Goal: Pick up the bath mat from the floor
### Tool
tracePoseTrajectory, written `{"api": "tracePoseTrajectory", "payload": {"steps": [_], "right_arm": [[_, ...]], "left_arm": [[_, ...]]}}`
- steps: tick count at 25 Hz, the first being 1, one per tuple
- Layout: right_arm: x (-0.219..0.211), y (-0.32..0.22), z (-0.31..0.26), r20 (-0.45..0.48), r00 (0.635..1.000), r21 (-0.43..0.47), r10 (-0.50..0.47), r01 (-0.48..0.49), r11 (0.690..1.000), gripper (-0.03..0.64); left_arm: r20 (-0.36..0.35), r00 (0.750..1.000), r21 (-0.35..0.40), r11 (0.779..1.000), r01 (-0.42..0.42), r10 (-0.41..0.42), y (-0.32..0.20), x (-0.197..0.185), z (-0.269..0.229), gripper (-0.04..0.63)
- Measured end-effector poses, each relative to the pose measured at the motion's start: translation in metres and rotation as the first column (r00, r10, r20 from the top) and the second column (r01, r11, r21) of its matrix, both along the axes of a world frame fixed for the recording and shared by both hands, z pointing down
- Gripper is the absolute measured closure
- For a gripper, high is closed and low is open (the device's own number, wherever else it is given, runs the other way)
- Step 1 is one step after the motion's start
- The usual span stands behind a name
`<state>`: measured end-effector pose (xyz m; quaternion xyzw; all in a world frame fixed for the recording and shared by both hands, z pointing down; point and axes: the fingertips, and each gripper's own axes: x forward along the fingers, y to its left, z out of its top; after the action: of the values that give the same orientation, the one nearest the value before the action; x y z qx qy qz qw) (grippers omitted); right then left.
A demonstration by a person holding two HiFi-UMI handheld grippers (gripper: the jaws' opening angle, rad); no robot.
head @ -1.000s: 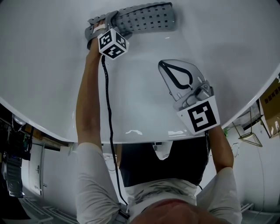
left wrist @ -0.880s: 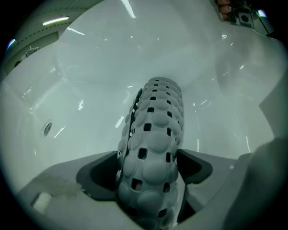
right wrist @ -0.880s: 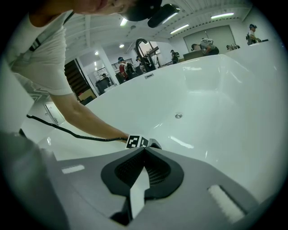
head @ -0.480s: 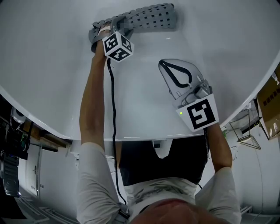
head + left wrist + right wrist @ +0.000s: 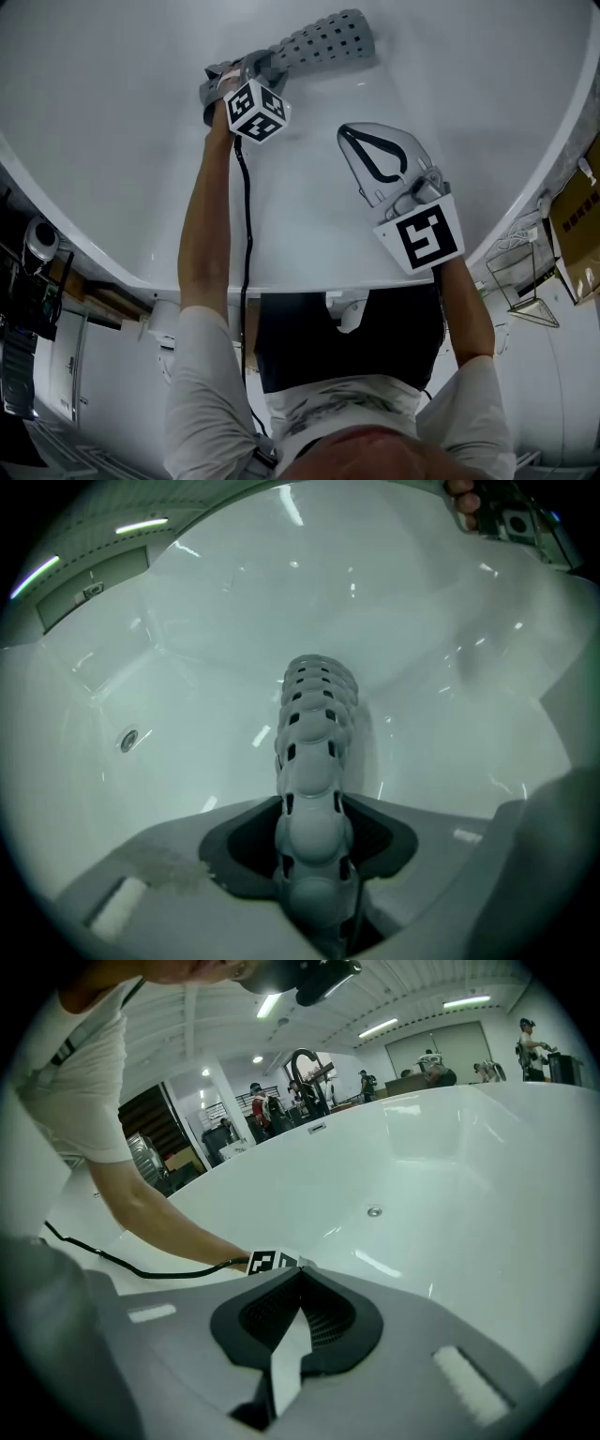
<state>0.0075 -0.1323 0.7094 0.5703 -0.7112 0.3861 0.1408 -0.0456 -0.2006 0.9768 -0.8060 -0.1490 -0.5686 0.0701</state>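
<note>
The left gripper point(image 5: 225, 80), its jaws just now closing, is clenched on the near end of the gray bath mat point(image 5: 328, 42), which stretches beyond its fingers across the bathtub point(image 5: 112, 141), while the right gripper point(image 5: 298, 1277) is pinched together on nothing.

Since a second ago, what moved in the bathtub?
The left gripper has just been closing its jaws on the bath mat and has lifted that end off the bathtub floor. The right gripper stayed shut and empty nearby.
</note>
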Motion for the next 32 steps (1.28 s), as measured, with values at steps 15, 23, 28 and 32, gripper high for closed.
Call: {"api": "tracePoseTrajectory", "payload": {"steps": [15, 23, 28, 32], "right_arm": [[-0.003, -0.009, -0.036, -0.023, 0.999, 0.058, 0.025, -0.024, 0.998, 0.614], [-0.001, -0.006, -0.066, -0.029, 0.999, 0.082, 0.028, -0.026, 0.996, 0.614], [-0.009, -0.001, -0.09, -0.037, 0.999, 0.093, 0.017, -0.014, 0.996, 0.614], [-0.012, 0.002, -0.118, -0.044, 0.999, 0.115, 0.011, -0.006, 0.993, 0.614]], "left_arm": [[-0.094, 0.989, 0.0, 0.994, 0.114, -0.113, -0.001, 0.015, -0.076, 0.44], [-0.137, 0.979, 0.009, 0.989, 0.151, -0.148, -0.003, 0.023, -0.122, 0.442], [-0.171, 0.969, 0.012, 0.983, 0.183, -0.178, -0.002, 0.02, -0.158, 0.442], [-0.194, 0.96, 0.017, 0.978, 0.21, -0.203, 0.0, 0.019, -0.192, 0.443]]}}
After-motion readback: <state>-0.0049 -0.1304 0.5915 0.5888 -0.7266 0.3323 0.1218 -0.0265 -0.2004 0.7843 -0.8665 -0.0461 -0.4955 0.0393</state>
